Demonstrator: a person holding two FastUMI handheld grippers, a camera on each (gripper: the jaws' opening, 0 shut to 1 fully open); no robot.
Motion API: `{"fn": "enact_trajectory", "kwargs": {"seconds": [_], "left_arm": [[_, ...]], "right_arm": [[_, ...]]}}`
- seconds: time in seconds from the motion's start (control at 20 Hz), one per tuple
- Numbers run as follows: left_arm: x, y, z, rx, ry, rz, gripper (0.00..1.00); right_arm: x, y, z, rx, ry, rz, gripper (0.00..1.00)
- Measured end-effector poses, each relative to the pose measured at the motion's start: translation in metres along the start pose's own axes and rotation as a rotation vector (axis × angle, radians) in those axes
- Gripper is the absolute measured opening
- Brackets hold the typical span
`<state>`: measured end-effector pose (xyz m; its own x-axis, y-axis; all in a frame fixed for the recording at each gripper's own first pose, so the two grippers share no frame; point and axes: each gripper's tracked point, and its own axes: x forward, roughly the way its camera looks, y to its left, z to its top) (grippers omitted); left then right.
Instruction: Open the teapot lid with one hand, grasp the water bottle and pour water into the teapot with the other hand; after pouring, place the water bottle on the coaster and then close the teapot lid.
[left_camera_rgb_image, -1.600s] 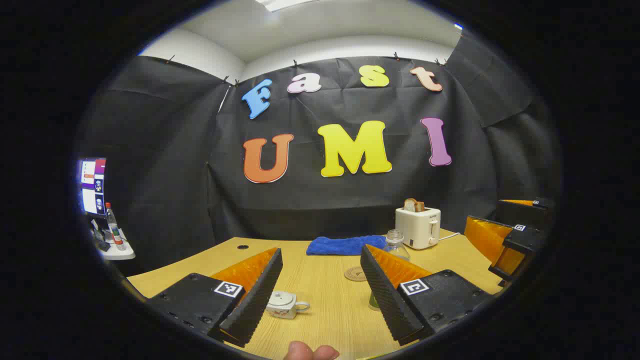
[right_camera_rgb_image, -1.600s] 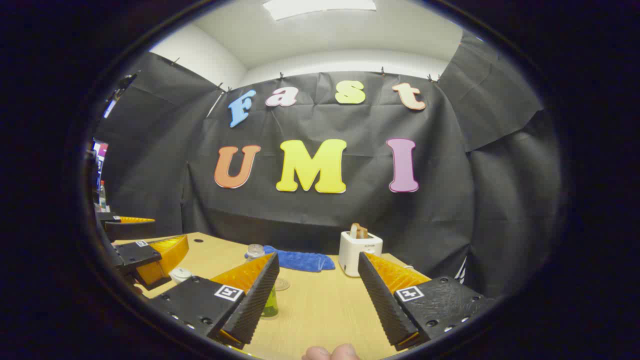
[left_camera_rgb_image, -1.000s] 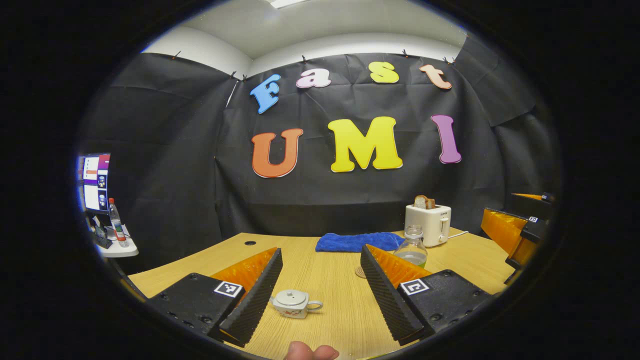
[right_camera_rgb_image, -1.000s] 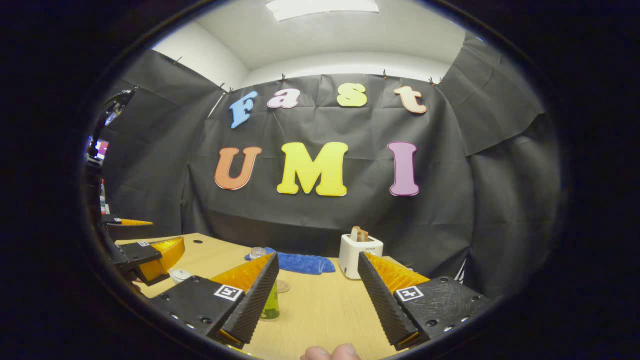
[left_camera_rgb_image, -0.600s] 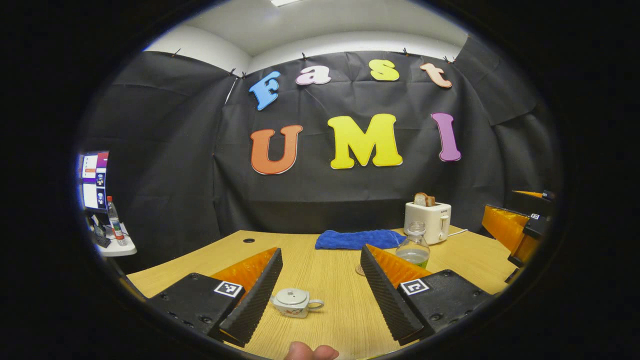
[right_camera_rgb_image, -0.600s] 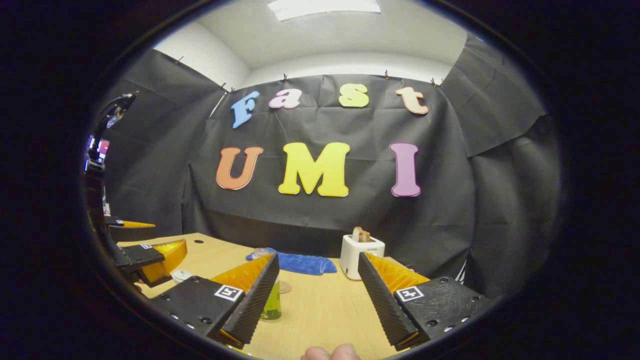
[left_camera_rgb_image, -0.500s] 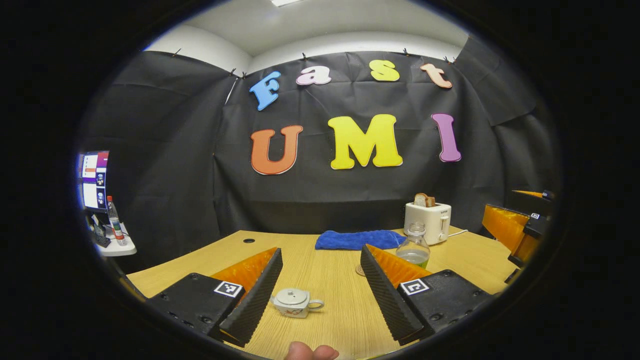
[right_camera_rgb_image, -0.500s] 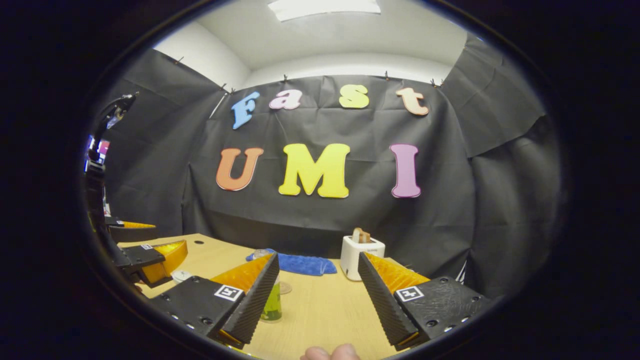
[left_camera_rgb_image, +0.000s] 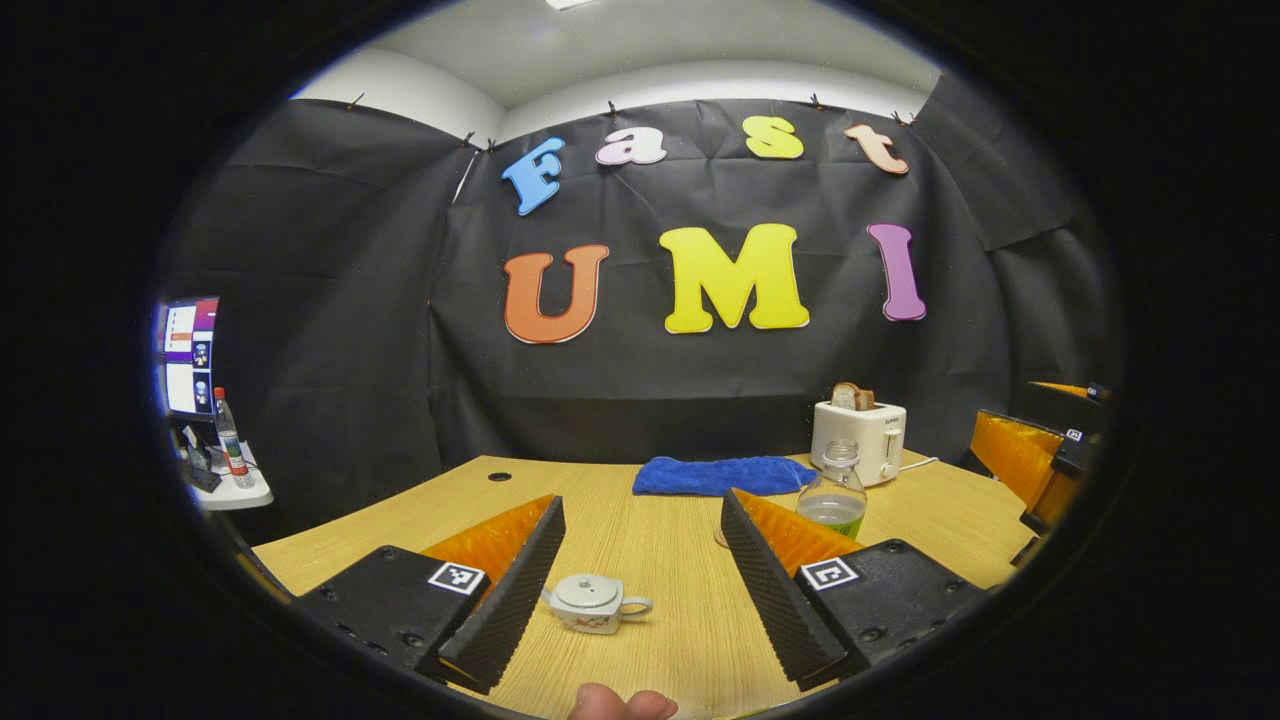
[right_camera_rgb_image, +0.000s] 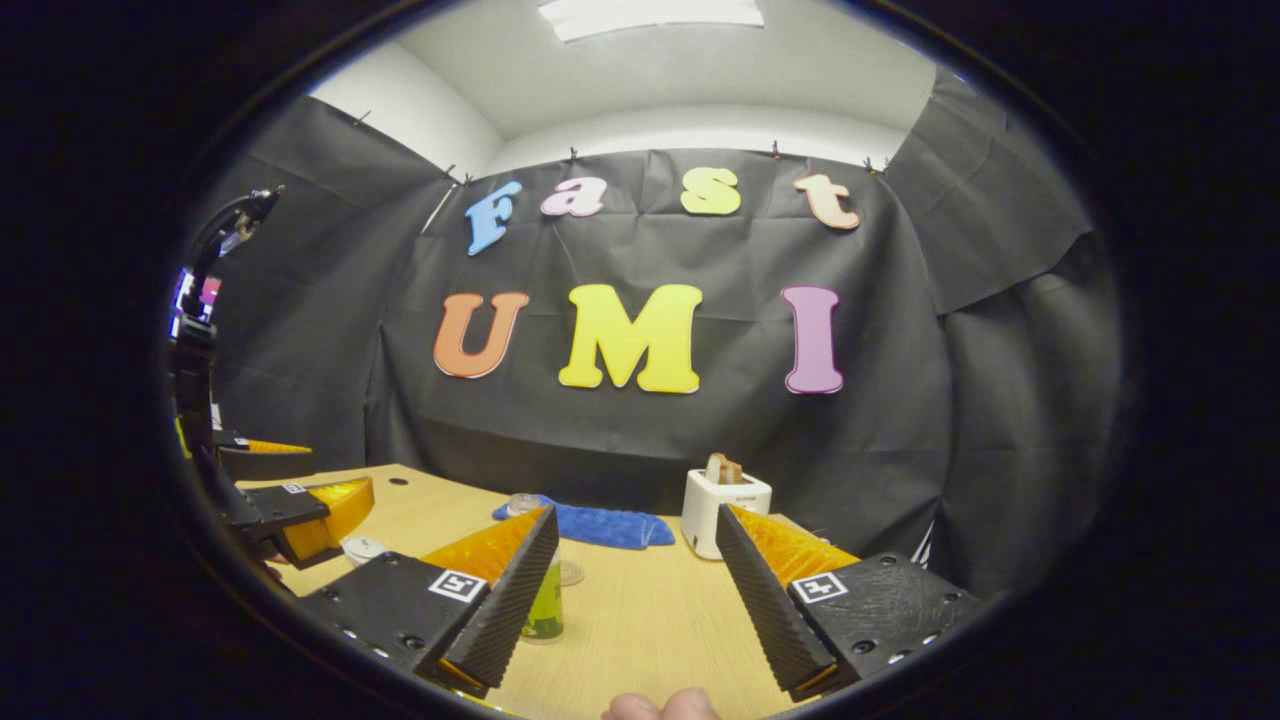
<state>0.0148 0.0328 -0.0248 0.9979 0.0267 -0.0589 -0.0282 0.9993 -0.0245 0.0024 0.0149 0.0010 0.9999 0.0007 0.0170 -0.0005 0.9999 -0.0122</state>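
So nothing's really started here, judging by how things sit: the teapot is on the desk with its lid on, and the water bottle stands upright and uncapped, farther back and to the right, not on the coaster. I'd call this the approach to the first step, getting the lid off.

The left gripper is spread wide with nothing between its fingers. The teapot sits low in the gap between them, closer to the left finger, not touching either one. The next move probably means dropping down and nudging left so the lid's small knob ends up centred, then pinching it gently. It's tiny, so a sloppy close could tip the pot.

The right gripper is wide open too and holding nothing. In its own view the bottle is half hidden behind its left finger, so it needs to swing left to line up. The coaster lies just behind the bottle. A blue towel and a toaster sit at the back, well clear.
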Motion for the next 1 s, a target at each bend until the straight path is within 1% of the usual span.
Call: {"fn": "enact_trajectory", "kwargs": {"seconds": [0.25,0.45,0.5,0.55,0.65,0.7,0.75,1.0], "left_arm": [[0.008,0.009,-0.011,-0.006,0.028,0.020,0.98],[0.015,0.019,-0.027,0.026,0.067,0.037,0.99],[0.017,0.021,-0.033,0.028,0.084,0.042,0.98],[0.017,0.025,-0.041,0.023,0.103,0.046,0.98],[0.018,0.028,-0.053,0.015,0.143,0.033,0.98],[0.019,0.031,-0.062,0.013,0.169,0.032,0.98],[0.020,0.033,-0.068,0.009,0.192,0.028,0.99],[0.023,0.035,-0.094,0.021,0.278,-0.001,0.99]], "right_arm": [[0.003,0.002,-0.013,0.002,0.017,0.007,0.95],[0.008,0.003,-0.030,0.014,0.042,0.025,0.95],[0.010,0.001,-0.035,0.010,0.052,0.029,0.96],[0.012,-0.002,-0.042,0.006,0.062,0.032,0.95],[0.017,-0.010,-0.054,0.030,0.088,0.035,0.95],[0.020,-0.012,-0.059,0.047,0.103,0.040,0.96],[0.022,-0.017,-0.063,0.060,0.111,0.038,0.95],[0.022,-0.032,-0.077,0.070,0.133,0.032,0.95]]}}
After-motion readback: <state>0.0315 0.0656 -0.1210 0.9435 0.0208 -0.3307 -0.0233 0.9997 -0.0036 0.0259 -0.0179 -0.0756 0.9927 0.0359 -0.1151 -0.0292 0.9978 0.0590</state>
